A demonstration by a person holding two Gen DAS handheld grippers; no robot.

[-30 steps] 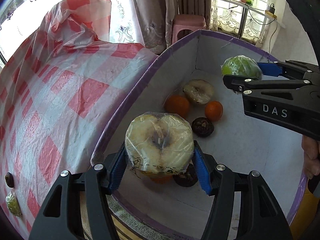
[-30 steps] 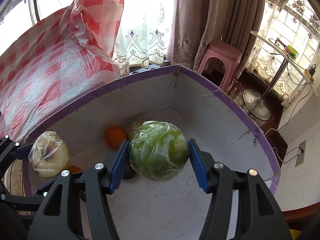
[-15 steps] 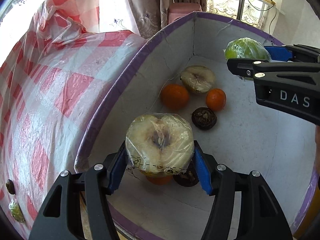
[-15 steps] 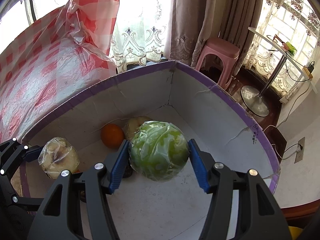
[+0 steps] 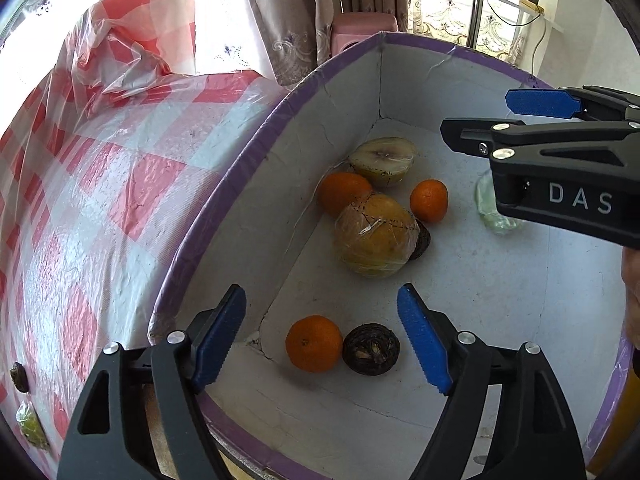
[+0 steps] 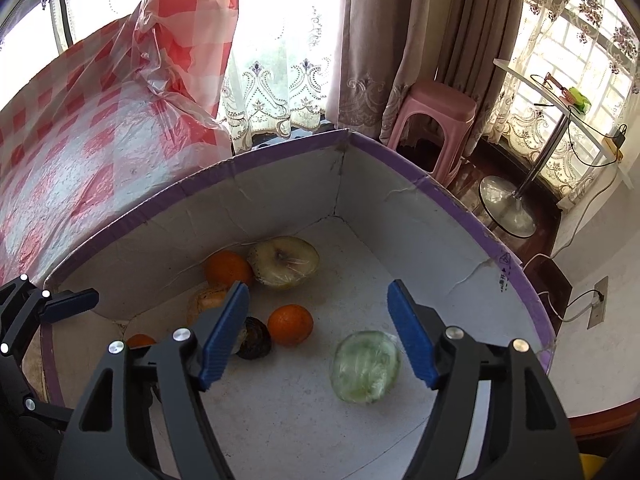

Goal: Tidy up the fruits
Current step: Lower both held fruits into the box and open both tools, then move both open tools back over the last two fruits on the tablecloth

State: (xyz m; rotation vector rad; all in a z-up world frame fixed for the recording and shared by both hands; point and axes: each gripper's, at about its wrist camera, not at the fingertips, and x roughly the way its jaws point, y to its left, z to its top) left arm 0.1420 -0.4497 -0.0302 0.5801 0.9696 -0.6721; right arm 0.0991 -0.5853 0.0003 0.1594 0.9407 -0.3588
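Both sets of fingers stand apart and hold nothing: left gripper [image 5: 322, 338] and right gripper [image 6: 314, 334] hover over the purple-rimmed white cardboard box [image 5: 248, 160], where the film-wrapped yellow-brown fruit half [image 5: 376, 236] and the film-wrapped pale green round fruit [image 6: 366, 366] already lie on the floor. Judged next target: the small dark brown round fruit [image 5: 18, 376] and small film-wrapped green piece [image 5: 30, 426] on the red-and-white checked plastic-covered worktop [image 5: 100, 184], lower left of the left wrist frame. They lie outside the box on the left gripper's side, so the left is nearer.
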